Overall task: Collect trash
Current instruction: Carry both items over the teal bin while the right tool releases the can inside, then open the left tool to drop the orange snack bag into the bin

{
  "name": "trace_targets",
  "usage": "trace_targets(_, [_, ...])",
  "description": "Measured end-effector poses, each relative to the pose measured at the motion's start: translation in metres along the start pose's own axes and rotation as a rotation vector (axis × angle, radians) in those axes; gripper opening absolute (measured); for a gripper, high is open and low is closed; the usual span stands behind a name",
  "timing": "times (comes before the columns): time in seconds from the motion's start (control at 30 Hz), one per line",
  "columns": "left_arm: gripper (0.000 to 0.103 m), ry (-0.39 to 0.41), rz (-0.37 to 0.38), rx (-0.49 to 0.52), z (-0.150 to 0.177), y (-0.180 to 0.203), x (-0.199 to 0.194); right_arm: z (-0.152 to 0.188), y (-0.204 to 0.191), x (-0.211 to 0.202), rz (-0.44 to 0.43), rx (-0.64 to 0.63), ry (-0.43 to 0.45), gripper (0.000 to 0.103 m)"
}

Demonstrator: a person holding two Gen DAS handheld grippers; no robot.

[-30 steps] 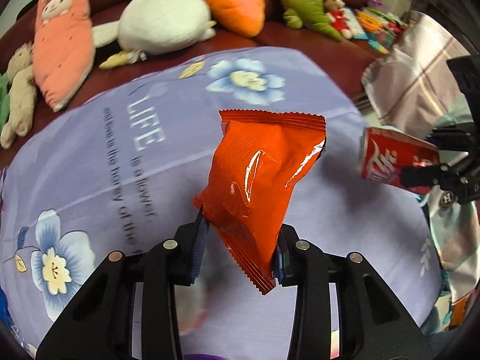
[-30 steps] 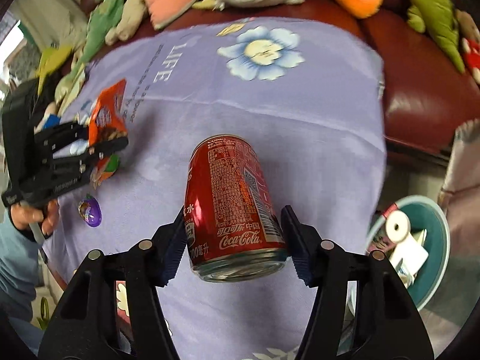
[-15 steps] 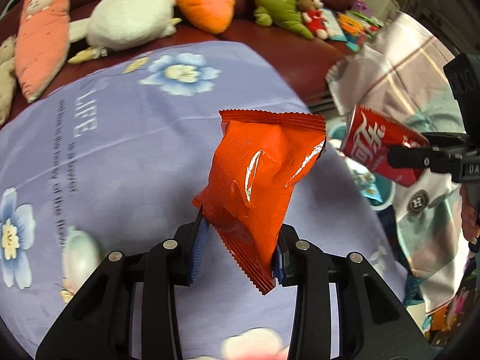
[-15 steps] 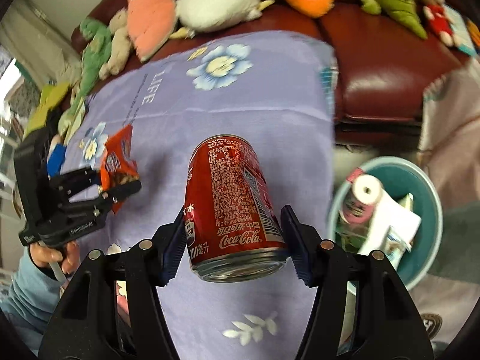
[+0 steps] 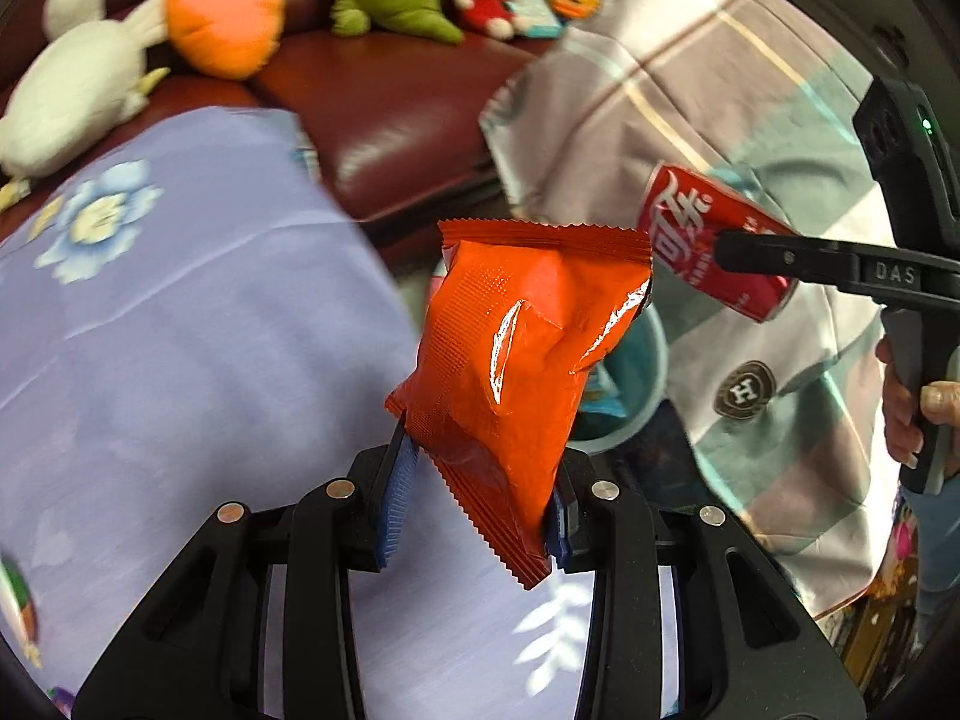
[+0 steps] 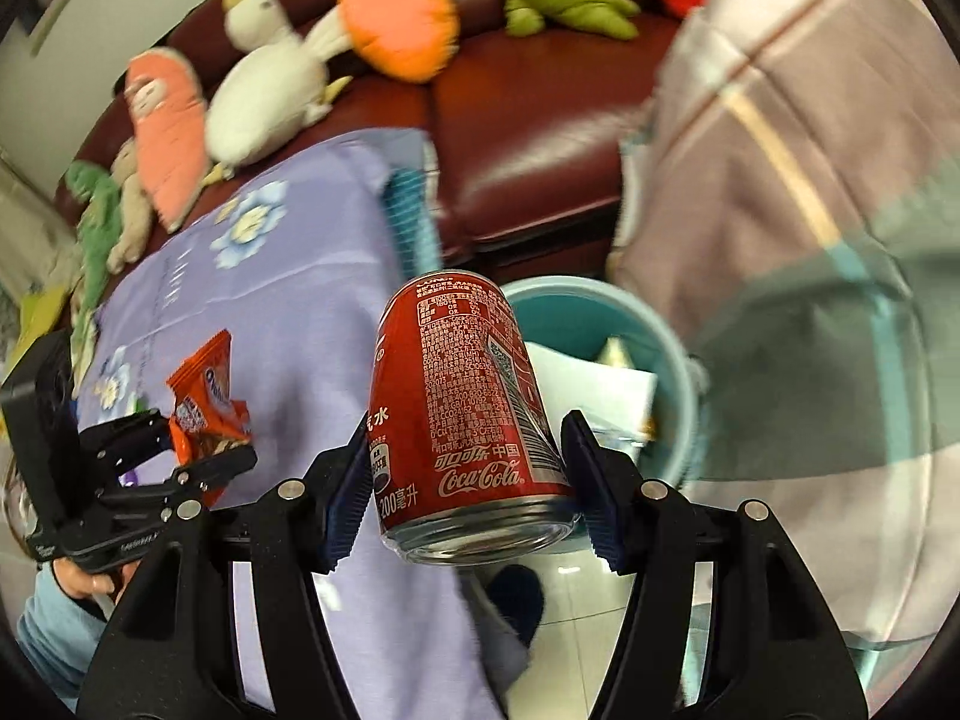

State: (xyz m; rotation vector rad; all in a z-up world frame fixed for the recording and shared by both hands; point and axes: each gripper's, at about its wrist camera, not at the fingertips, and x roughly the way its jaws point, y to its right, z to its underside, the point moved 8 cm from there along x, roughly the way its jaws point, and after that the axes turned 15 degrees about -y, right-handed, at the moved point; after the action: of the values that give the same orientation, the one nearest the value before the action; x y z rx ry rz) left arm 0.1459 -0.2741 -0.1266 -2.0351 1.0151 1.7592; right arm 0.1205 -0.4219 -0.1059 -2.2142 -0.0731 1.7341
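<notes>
1. Left gripper (image 5: 477, 501): clamped on the lower corner of an orange snack bag (image 5: 516, 372), which stands up from the blue pads above the right edge of the lilac flowered cloth (image 5: 180, 324).
2. Right gripper (image 6: 465, 480): clenched on a red cola can (image 6: 462, 402), pads against both sides, can tilted, base nearest the camera.
3. Teal bin (image 6: 672, 360): on the floor just beyond the can, right of the cloth, with paper scraps (image 6: 591, 384) inside.
4. Checked blanket (image 6: 798, 192): right of the bin.
5. Maroon sofa (image 6: 540, 132): far side, carrying plush toys, among them an orange carrot (image 6: 399, 15) and a white duck (image 6: 264, 90).
</notes>
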Motion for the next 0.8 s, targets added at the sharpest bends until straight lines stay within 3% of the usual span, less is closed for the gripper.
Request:
trace_targets(0.3, [0.037, -0.048, 0.012, 0.061, -0.025, 0.041, 0.033, -0.007, 0.051, 0.010, 0.022, 0.064, 0.014, 0.058])
trace_targets(0.8, [0.037, -0.105, 0.029, 0.078, -0.035, 0.054, 0.070, -0.006, 0.069, 0.023, 0.030, 0.075, -0.009, 0.072])
